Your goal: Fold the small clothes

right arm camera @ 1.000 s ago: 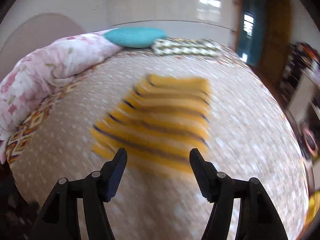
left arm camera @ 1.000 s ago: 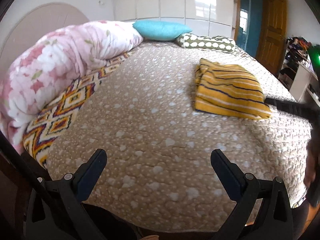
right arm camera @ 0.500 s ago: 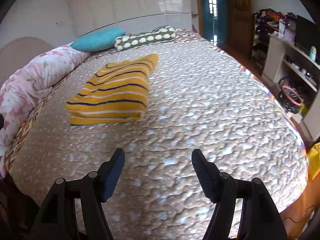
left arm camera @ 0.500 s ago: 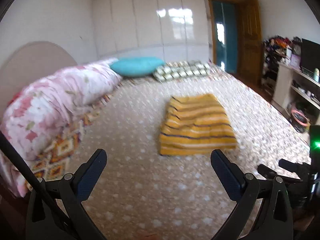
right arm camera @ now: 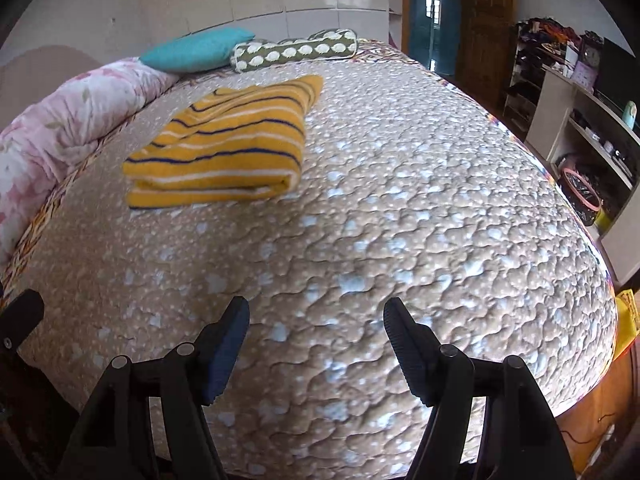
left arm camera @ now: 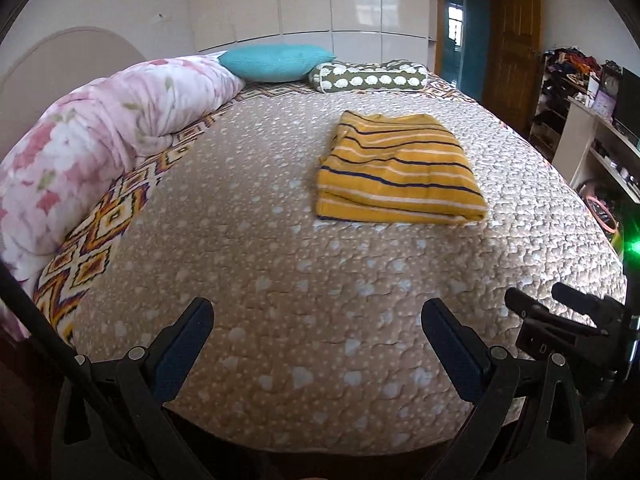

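A yellow garment with dark and white stripes (left arm camera: pixel 400 172) lies folded flat in a neat rectangle on the tan quilted bed (left arm camera: pixel 280 280); it also shows in the right wrist view (right arm camera: pixel 224 148). My left gripper (left arm camera: pixel 316 320) is open and empty, held above the bed's near edge, well short of the garment. My right gripper (right arm camera: pixel 316 320) is open and empty, also near the bed's front edge, with the garment far to its upper left. The right gripper's body shows at the right edge of the left wrist view (left arm camera: pixel 568 320).
A rolled pink floral duvet (left arm camera: pixel 92 140) lies along the bed's left side. A teal pillow (left arm camera: pixel 276 62) and a green patterned bolster (left arm camera: pixel 372 76) sit at the head. Shelves with clutter (right arm camera: pixel 580 128) and a wooden door (left arm camera: pixel 508 40) stand to the right.
Both grippers have pulled back from the folded garment toward the bed's front edge. The garment stays folded where it lay. Both grippers stay open.
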